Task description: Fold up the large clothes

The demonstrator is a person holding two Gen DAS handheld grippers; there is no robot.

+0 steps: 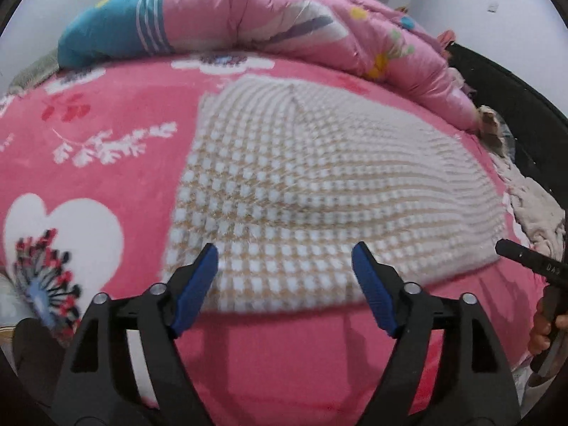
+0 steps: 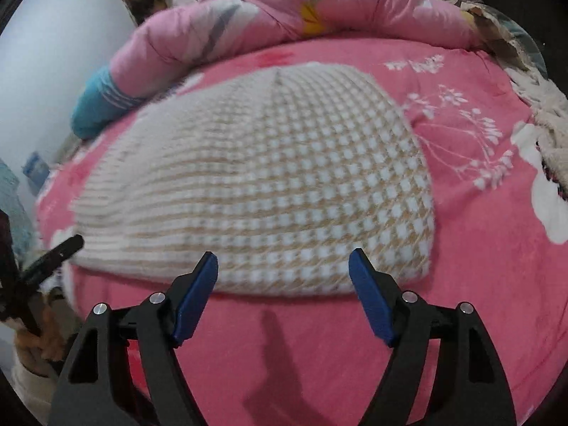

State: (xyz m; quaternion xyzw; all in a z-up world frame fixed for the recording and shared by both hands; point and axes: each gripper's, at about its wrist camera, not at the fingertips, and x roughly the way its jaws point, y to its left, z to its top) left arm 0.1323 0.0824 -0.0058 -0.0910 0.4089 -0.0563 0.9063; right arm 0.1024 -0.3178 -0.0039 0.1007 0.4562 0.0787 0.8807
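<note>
A beige and white checked knit garment [image 1: 301, 195] lies folded flat on the pink flowered bedspread [image 1: 106, 163]. It also shows in the right wrist view [image 2: 269, 184]. My left gripper [image 1: 285, 259] is open and empty, hovering over the garment's near edge. My right gripper [image 2: 284, 266] is open and empty, also over the near edge. The right gripper shows at the right edge of the left wrist view [image 1: 525, 255]. The left gripper shows at the left edge of the right wrist view [image 2: 60, 248].
A rolled pink quilt [image 1: 284, 17] with a blue end [image 1: 106, 28] lies along the far side of the bed. Crumpled pale cloth [image 1: 532, 209] sits at the bed's right edge. White walls stand behind. The bedspread's near strip [image 2: 319, 355] is bare.
</note>
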